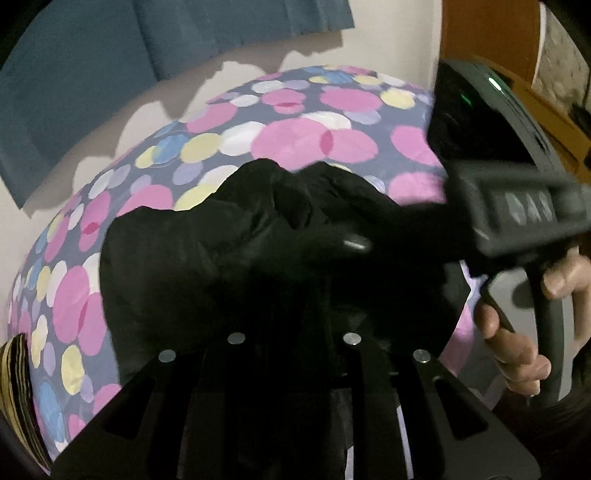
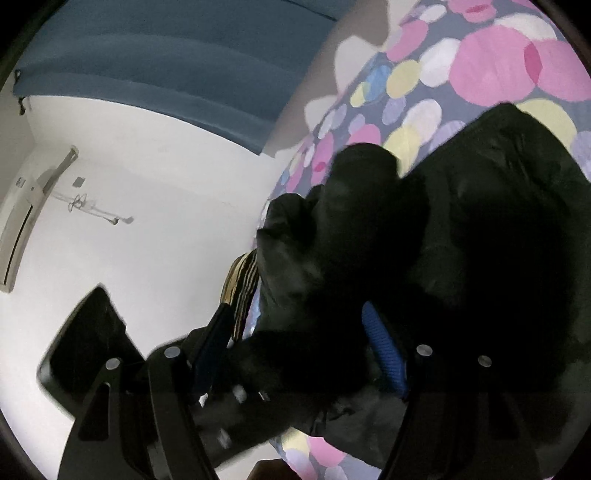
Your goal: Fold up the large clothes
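A black padded garment (image 1: pixel 221 251) lies bunched on a bed with a spotted sheet (image 1: pixel 303 140). My left gripper (image 1: pixel 293 325) is low in the left wrist view, its dark fingers close together and shut on a fold of the black cloth. The right tool's grey body (image 1: pixel 517 210) reaches in from the right, held by a hand (image 1: pixel 517 350). In the right wrist view my right gripper (image 2: pixel 301 343) stands wide, with blue pads (image 2: pixel 384 354) showing. A thick bunch of the garment (image 2: pixel 480 240) sits between the fingers, and the pads do not press it.
A striped cloth (image 1: pixel 14 380) lies at the bed's left edge, also visible as a striped cloth (image 2: pixel 240 288) past the right gripper. A blue curtain (image 1: pixel 92 74) hangs on the white wall behind the bed. Wooden furniture (image 1: pixel 487 33) stands at the right. An air conditioner (image 2: pixel 22 221) is on the wall.
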The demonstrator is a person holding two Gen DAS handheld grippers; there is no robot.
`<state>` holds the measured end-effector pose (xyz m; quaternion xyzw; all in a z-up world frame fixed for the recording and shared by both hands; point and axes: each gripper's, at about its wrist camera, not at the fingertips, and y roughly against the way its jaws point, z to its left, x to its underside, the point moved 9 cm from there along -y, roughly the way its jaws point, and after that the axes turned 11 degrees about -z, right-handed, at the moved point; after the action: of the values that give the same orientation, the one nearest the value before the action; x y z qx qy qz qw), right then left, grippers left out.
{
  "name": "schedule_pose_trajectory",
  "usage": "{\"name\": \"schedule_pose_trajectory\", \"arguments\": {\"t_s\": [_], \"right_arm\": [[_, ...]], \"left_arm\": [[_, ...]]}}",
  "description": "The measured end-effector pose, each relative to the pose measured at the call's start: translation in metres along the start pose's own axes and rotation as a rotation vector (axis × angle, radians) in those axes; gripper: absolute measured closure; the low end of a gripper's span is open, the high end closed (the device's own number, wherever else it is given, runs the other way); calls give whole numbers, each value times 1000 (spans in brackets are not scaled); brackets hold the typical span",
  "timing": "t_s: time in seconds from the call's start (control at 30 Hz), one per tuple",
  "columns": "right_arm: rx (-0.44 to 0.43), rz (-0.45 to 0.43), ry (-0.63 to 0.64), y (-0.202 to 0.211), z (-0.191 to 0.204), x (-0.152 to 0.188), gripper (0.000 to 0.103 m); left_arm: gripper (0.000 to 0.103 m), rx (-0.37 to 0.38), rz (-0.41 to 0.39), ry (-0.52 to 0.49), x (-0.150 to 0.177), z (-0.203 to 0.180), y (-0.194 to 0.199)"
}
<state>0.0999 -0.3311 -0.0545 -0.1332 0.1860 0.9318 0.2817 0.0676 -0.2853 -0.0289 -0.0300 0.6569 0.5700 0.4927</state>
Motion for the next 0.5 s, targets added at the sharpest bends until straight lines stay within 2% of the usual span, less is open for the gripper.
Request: {"name": "schedule_pose_trajectory", "arguments": {"t_s": [0.1,0.17,0.23,0.3,0.43,0.5], "right_arm": [[38,11,-6,-8,-18,-5,33],[87,22,-15,-11,-34,-3,50],[94,37,-25,-14,-42,1,68],[105,41,-25,-15,-46,3,75],[105,41,-15,-13,-48,4,79],[109,40,-11,-13,-50,3,80]], "left_arm": [[86,-3,-2,-13,6,-11,-9],[86,-8,-7,-24,9,-16,-14],[86,-10,-6,-34,12,-19,-18],[86,-13,-5,-41,14,-24,-22],[82,1,-41,-49,13,-32,-11],[74,33,-74,-34,13,-35,5]]}}
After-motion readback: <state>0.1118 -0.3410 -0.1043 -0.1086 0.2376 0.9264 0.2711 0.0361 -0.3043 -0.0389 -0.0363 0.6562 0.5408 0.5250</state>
